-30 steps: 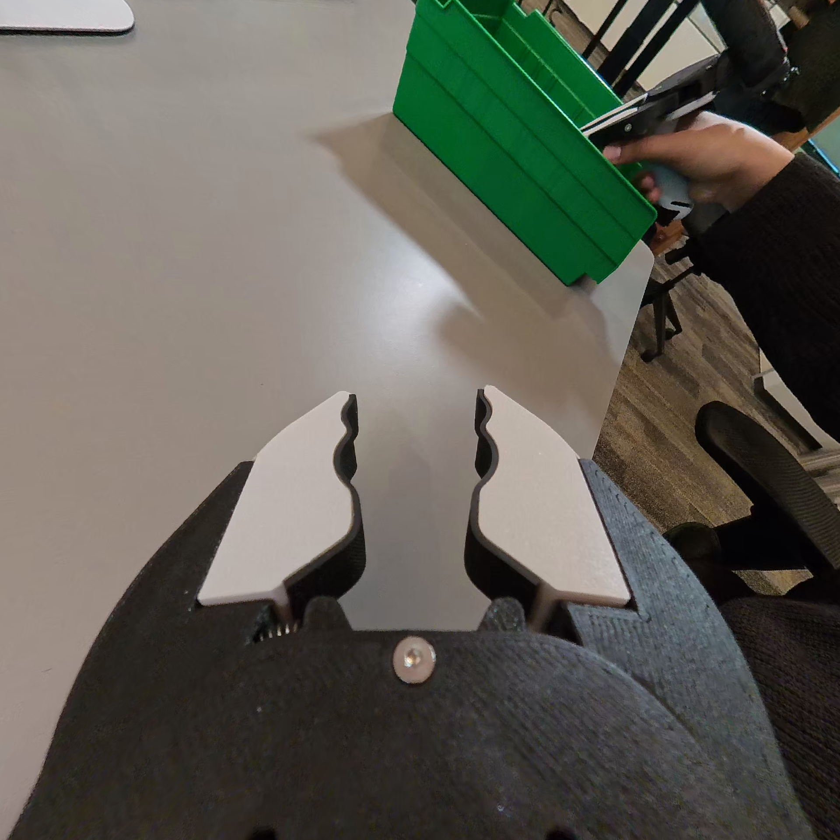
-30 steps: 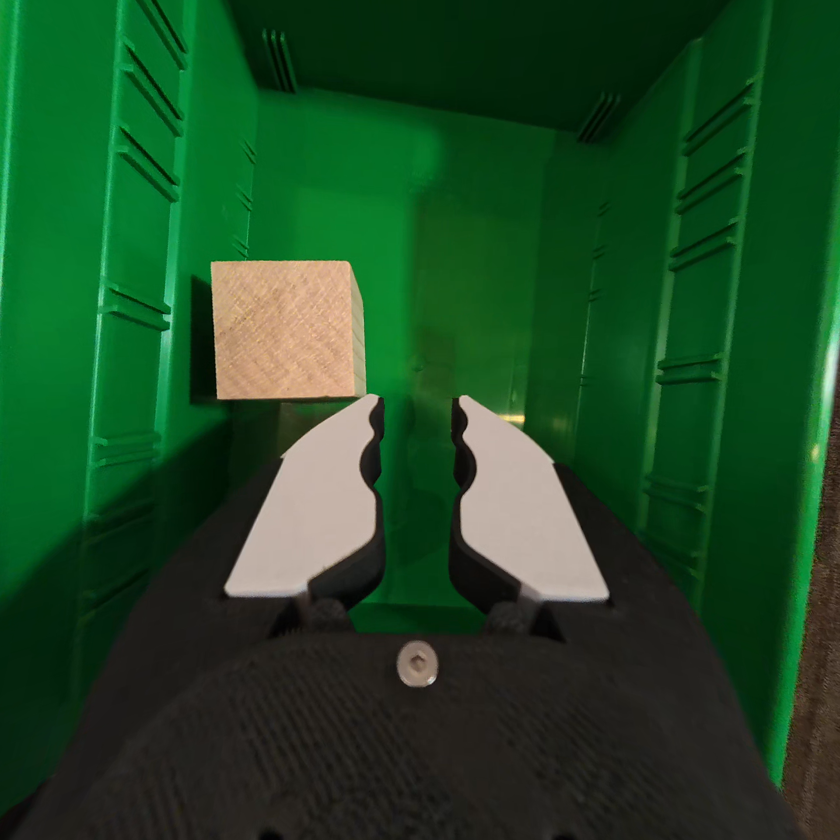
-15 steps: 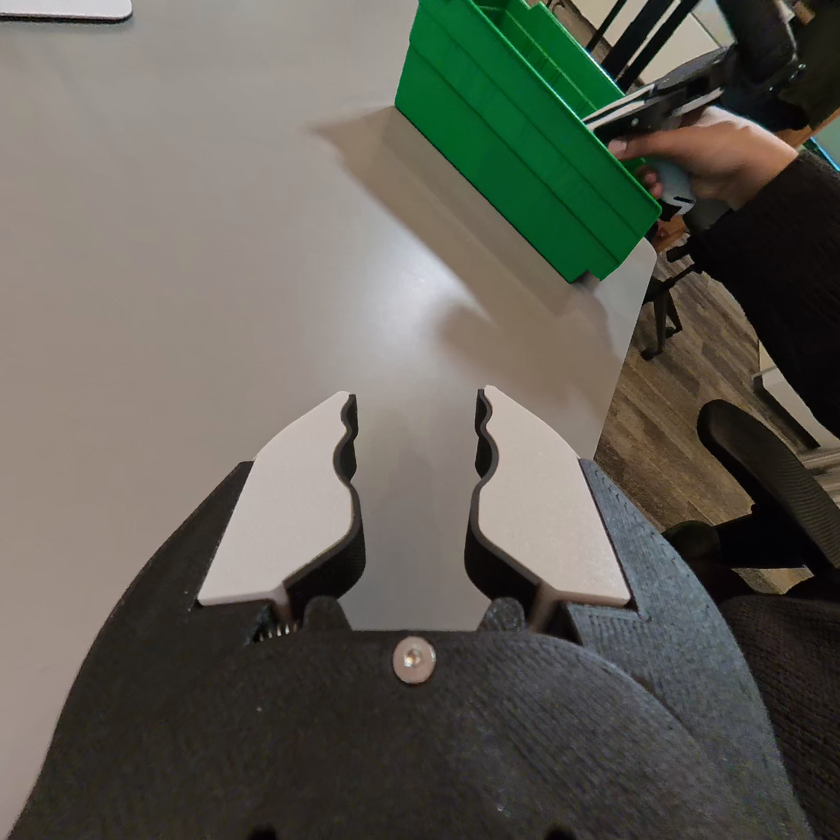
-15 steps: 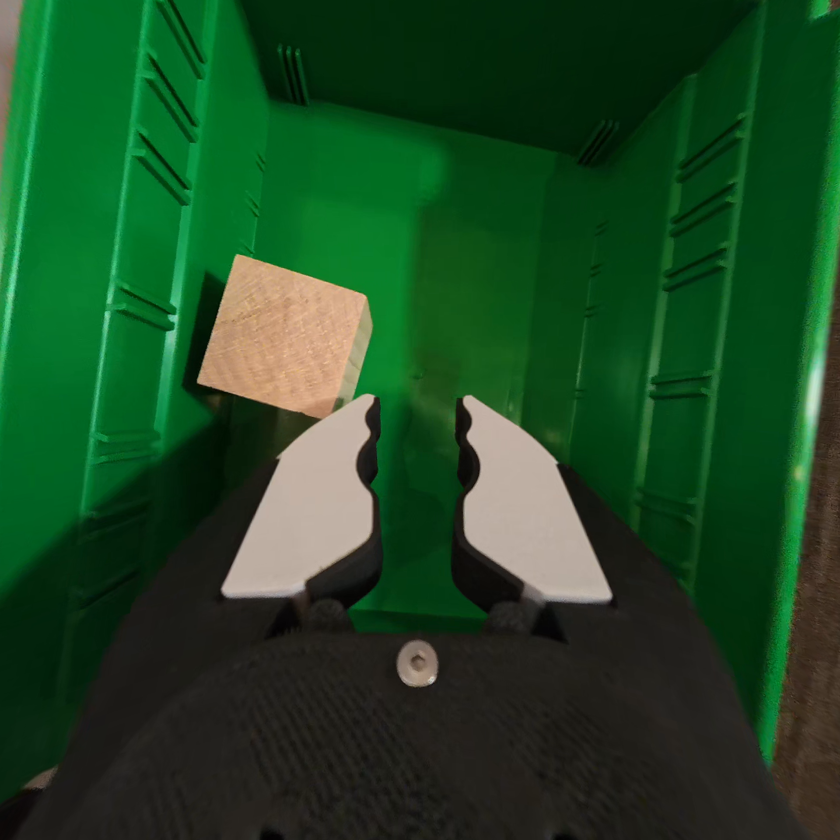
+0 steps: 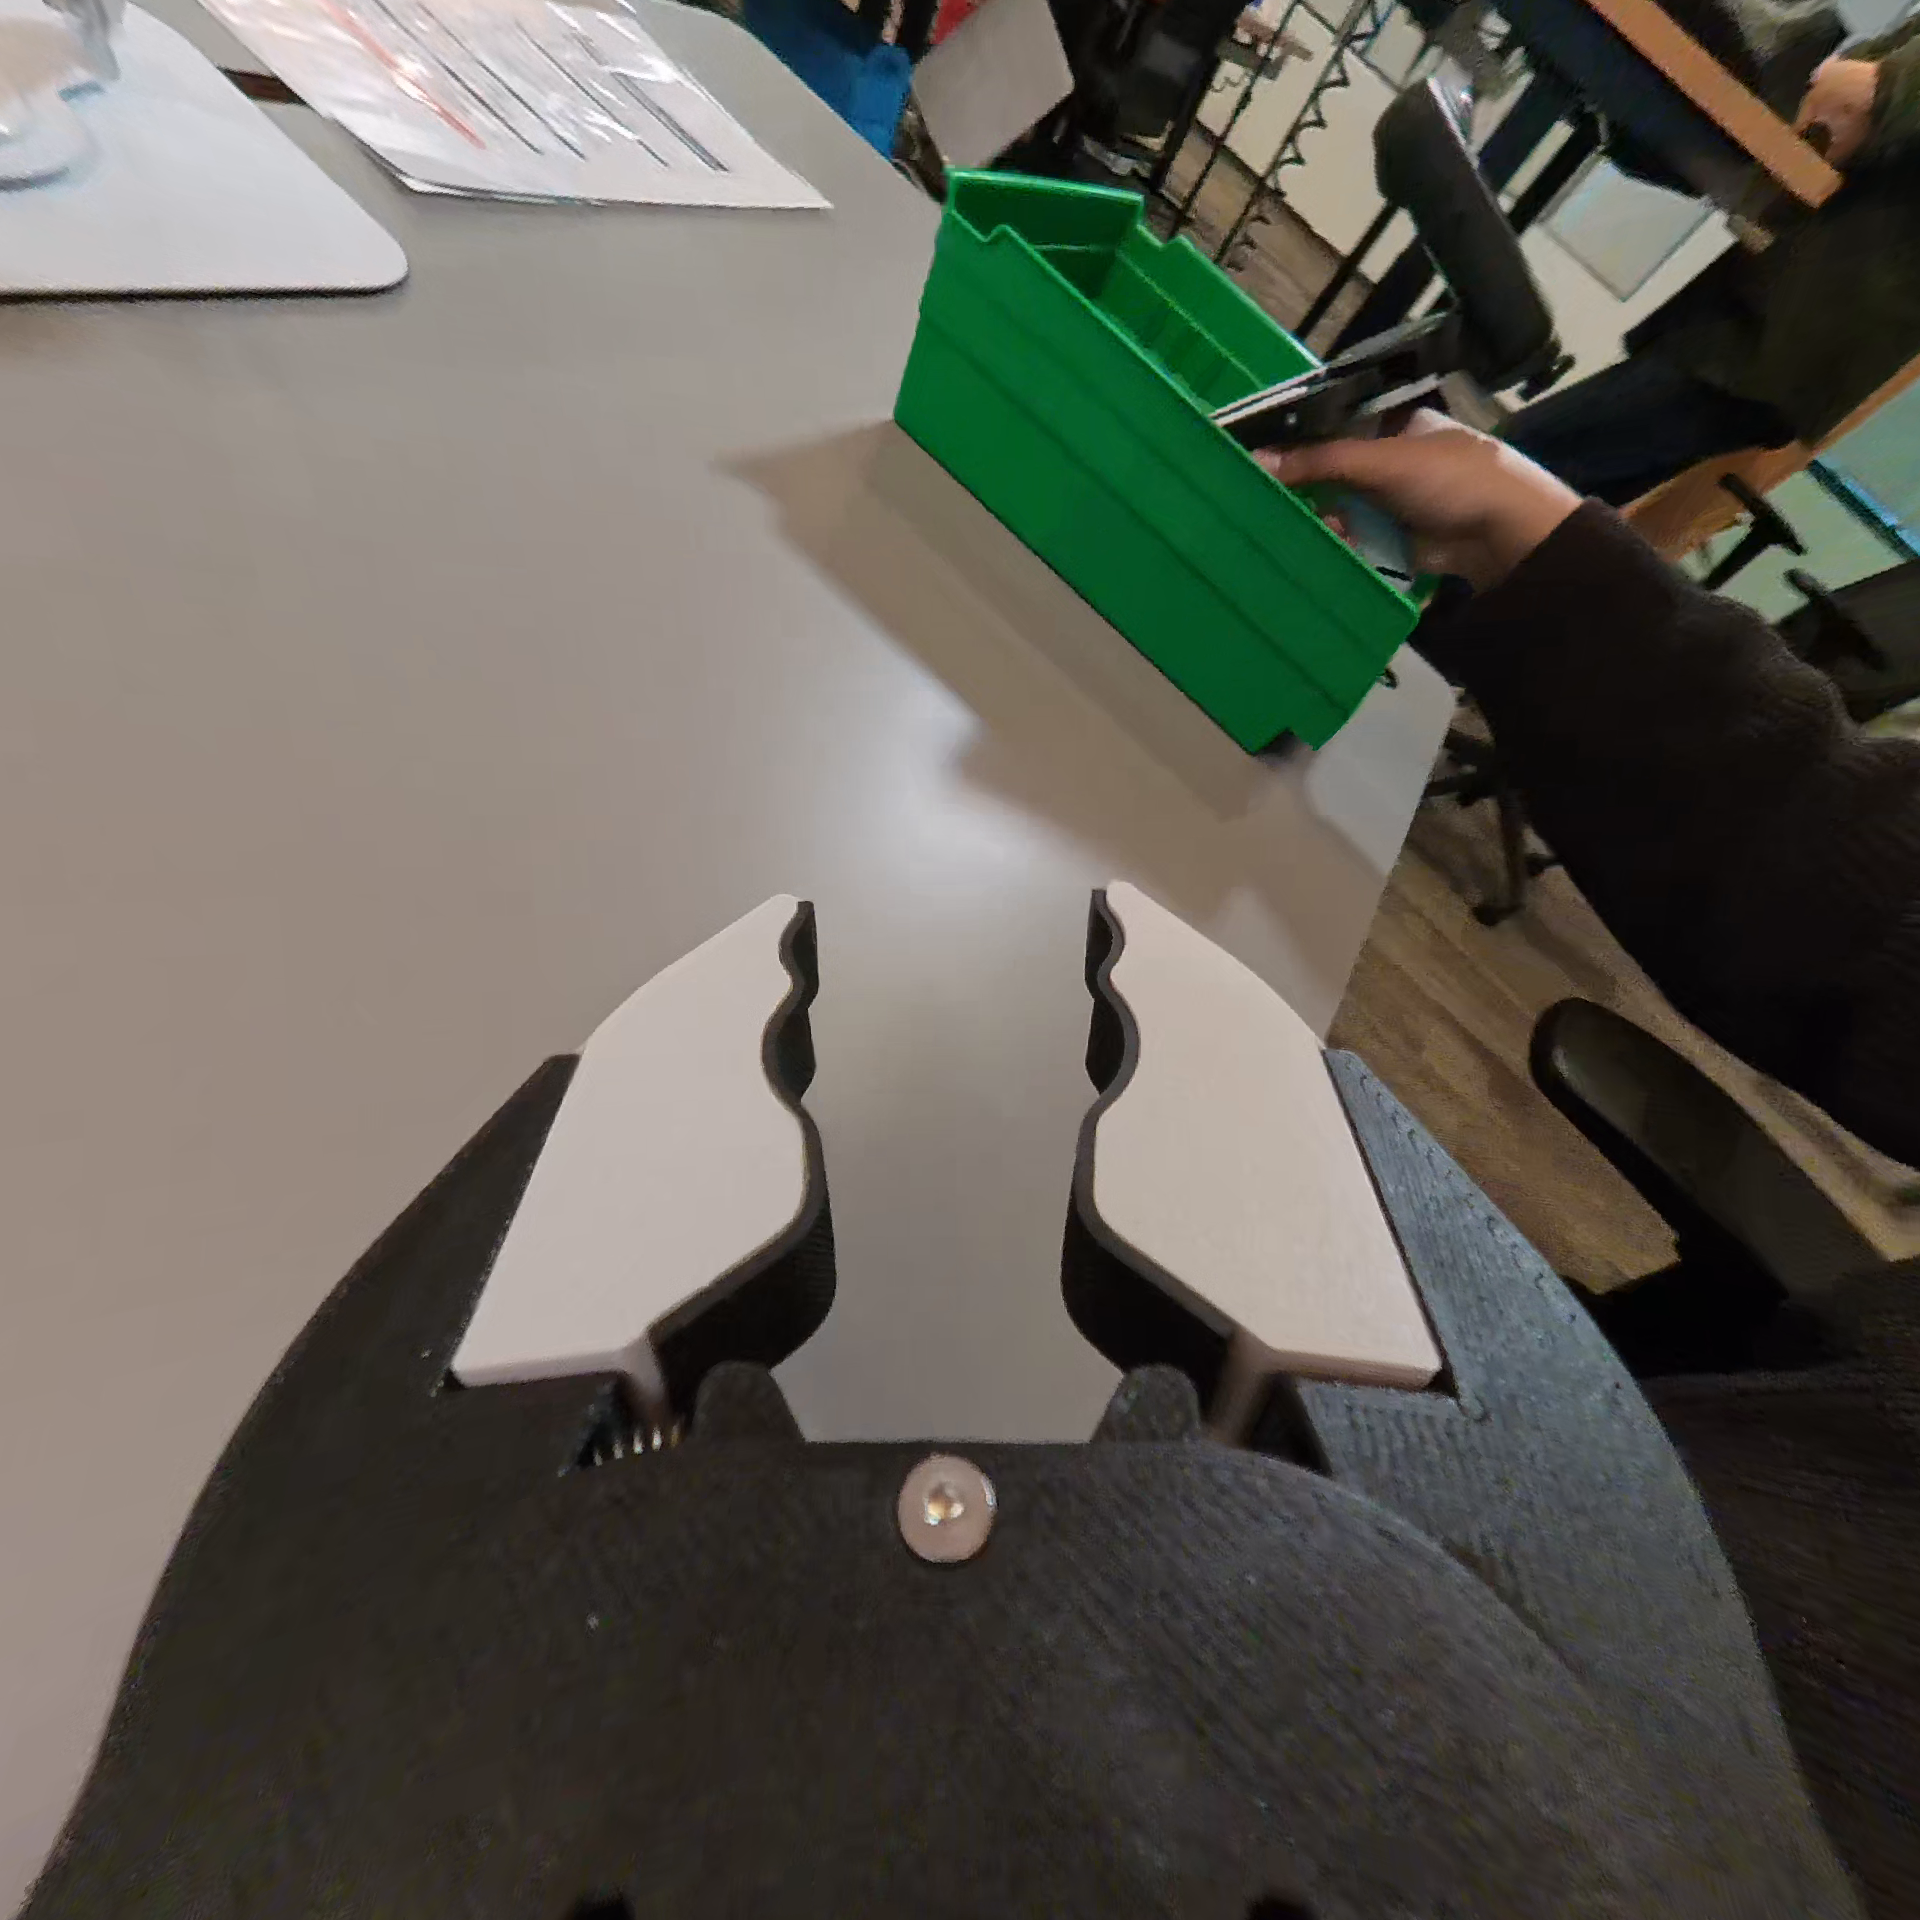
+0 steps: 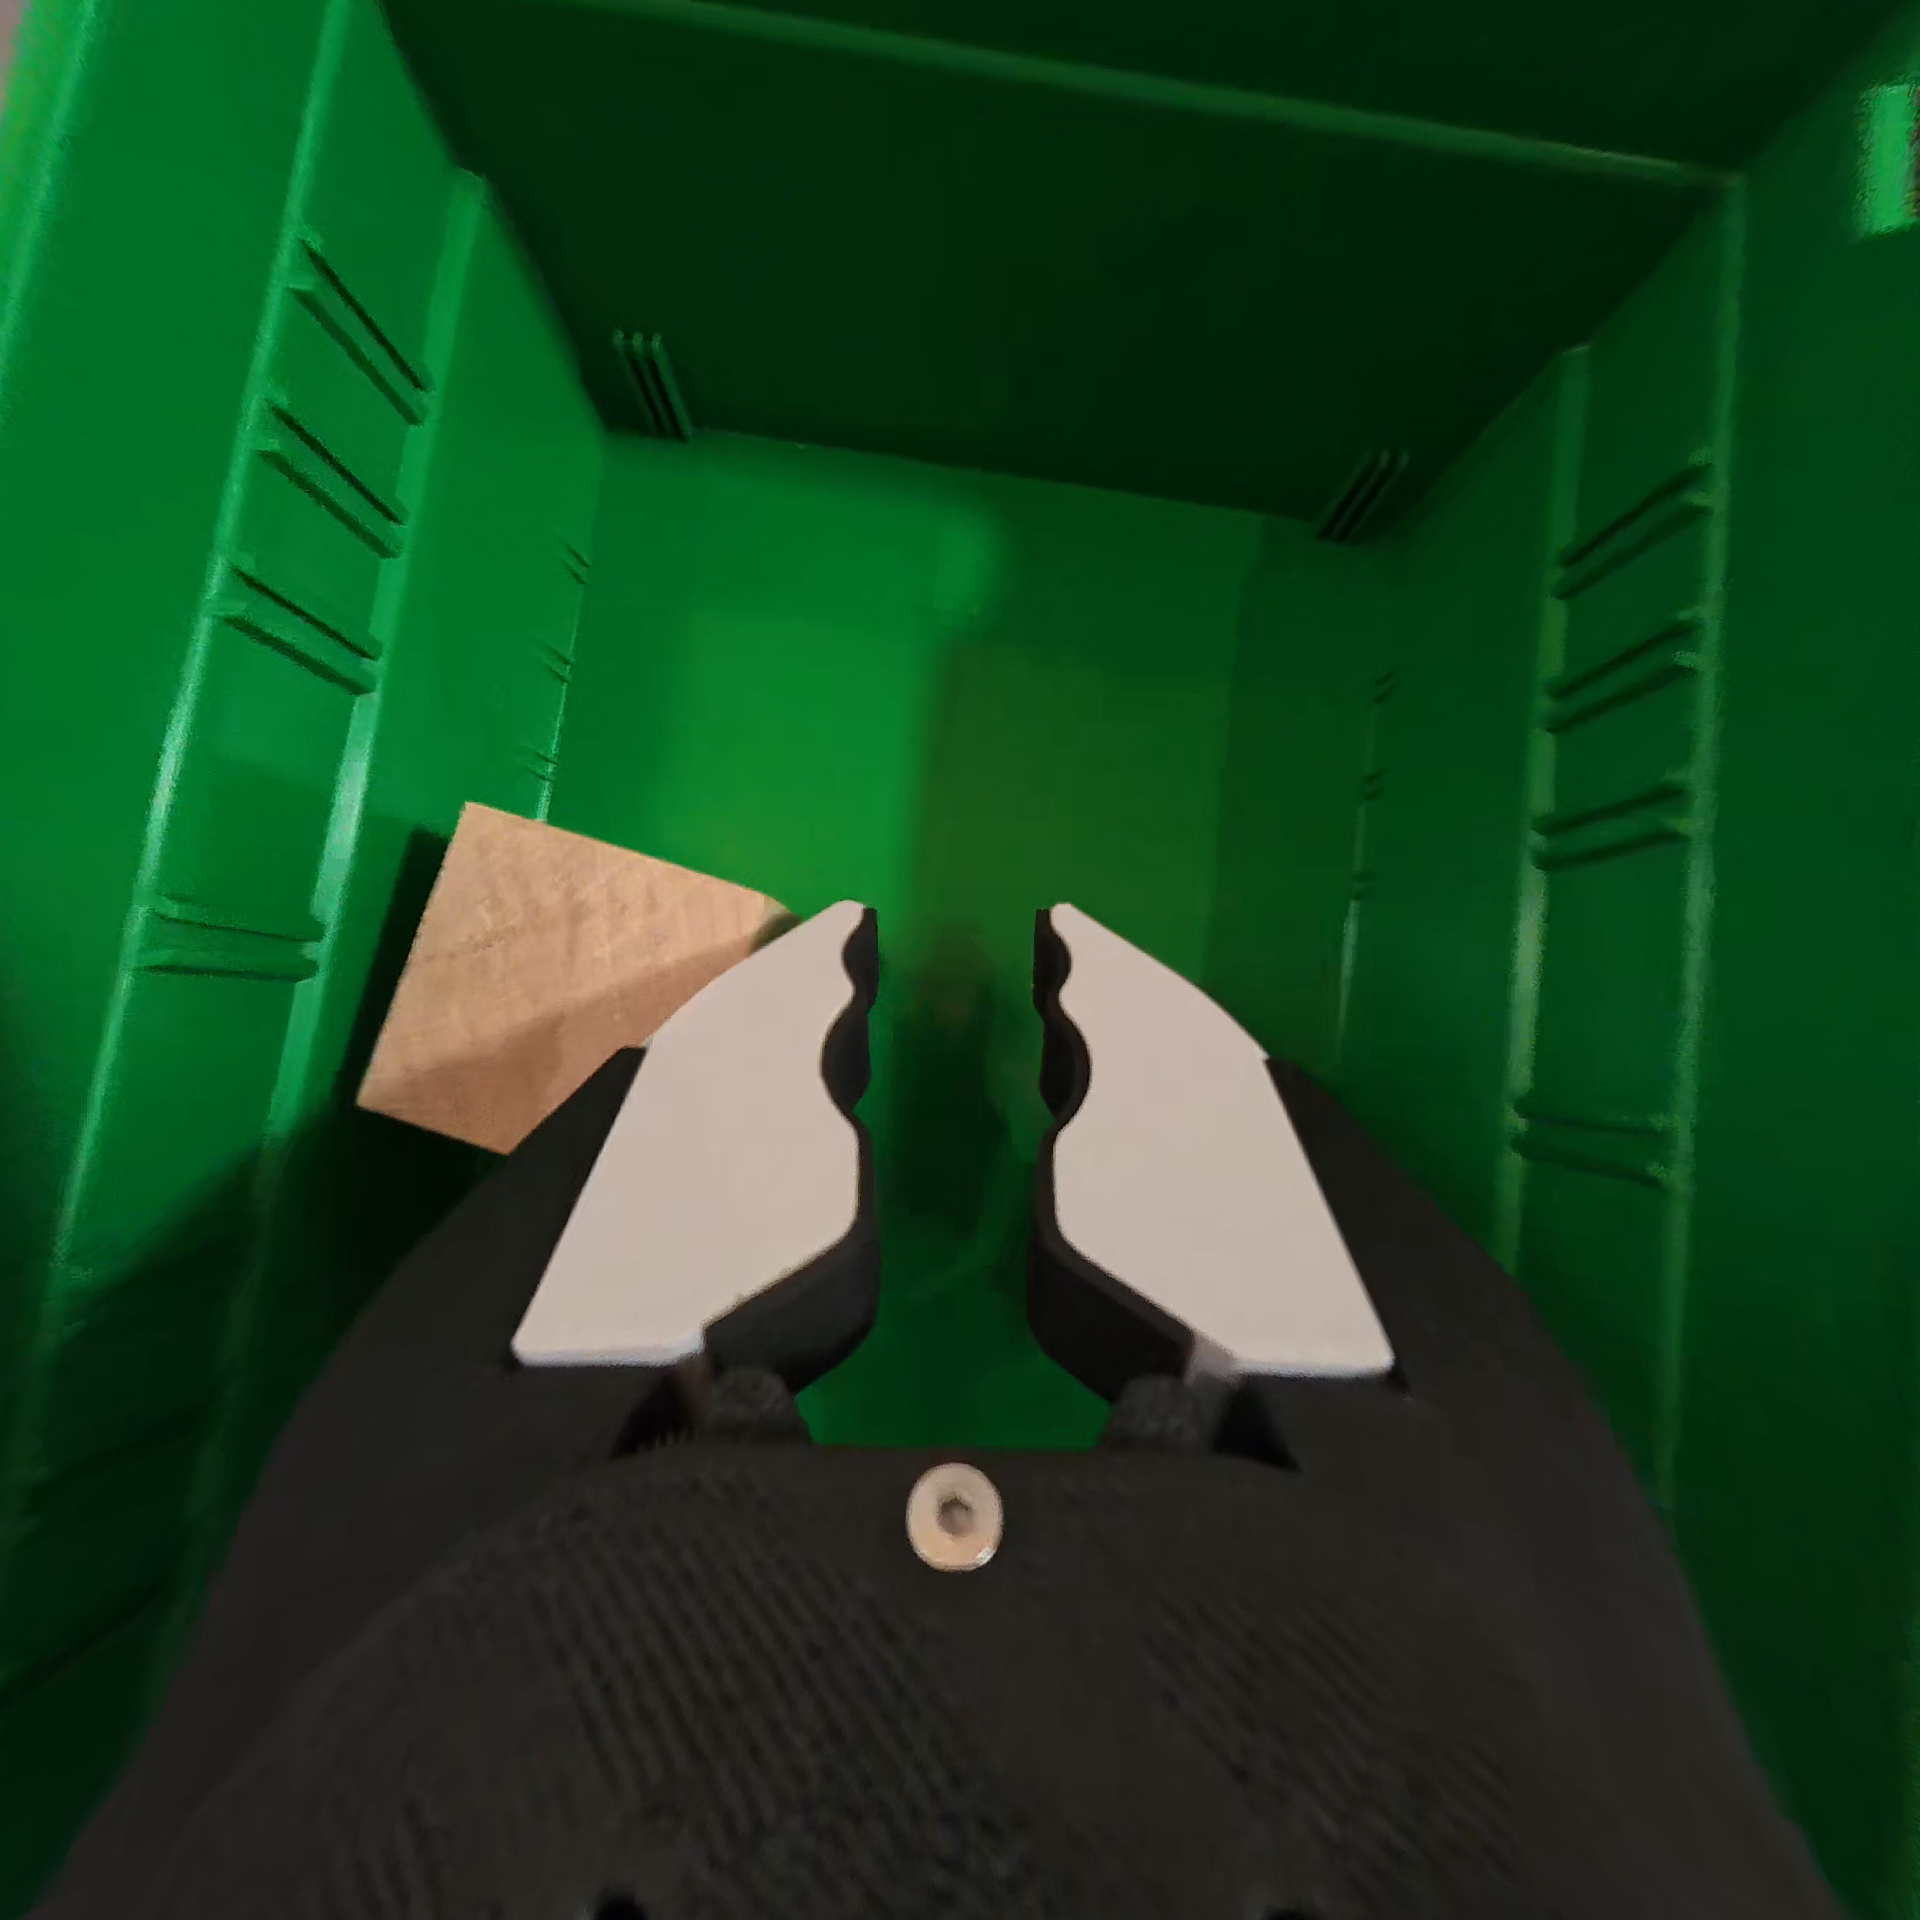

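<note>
A green plastic bin (image 5: 1091,457) stands at the table's right edge. My right gripper (image 6: 954,920) points down into it, open and empty. A pale wooden cube (image 6: 540,966) lies on the bin floor by the left wall (image 6: 187,727), just left of my left fingertip and partly hidden behind it. In the left wrist view a hand (image 5: 1423,488) holds that gripper over the bin's near end. My left gripper (image 5: 948,914) is open and empty, low over the grey table (image 5: 416,675), apart from the bin.
A white mat (image 5: 177,208) and a laminated sheet (image 5: 540,114) lie at the table's far side. Office chairs (image 5: 1475,239) and wooden floor (image 5: 1475,1039) lie past the table's right edge. A seated person (image 5: 1860,156) is at the far right.
The cube has turned and slid nearer, now partly behind my right gripper's left finger. The right gripper has shifted inside the bin. The left gripper has tilted up, showing more of the far table.
</note>
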The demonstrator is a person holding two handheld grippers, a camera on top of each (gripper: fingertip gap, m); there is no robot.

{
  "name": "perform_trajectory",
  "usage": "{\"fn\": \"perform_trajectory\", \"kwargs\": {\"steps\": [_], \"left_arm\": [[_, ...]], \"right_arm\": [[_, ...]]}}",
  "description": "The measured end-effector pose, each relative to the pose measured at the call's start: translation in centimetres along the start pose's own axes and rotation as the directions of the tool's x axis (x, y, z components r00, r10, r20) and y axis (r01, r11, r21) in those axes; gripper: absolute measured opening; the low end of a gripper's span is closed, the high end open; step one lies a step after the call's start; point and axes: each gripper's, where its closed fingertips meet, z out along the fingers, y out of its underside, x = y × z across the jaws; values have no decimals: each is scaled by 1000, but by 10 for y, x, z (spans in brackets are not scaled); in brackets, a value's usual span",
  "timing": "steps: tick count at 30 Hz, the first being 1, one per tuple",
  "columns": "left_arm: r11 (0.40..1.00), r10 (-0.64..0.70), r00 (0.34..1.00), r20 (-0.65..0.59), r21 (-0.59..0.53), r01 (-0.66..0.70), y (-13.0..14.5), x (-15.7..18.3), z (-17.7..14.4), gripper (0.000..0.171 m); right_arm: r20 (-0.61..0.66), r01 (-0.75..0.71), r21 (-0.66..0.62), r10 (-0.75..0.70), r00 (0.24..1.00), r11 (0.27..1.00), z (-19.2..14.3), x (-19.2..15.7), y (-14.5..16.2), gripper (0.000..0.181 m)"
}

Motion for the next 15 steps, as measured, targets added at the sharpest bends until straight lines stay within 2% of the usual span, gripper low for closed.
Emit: {"fn": "perform_trajectory", "kwargs": {"steps": [3,7,15], "left_arm": [[1000,12,999,48,-4,-12,5,-1,-4,51],[999,-29,998,49,-23,30,12,1,-2,51],[997,-4,998,59,-71,8,18,7,6,51]], "right_arm": [[70,4,9,-5,998,1000,7,-10,-2,26],[54,34,3,-34,998,999,9,-6,2,29],[109,-14,97,3,994,995,-18,-9,-1,30]]}}
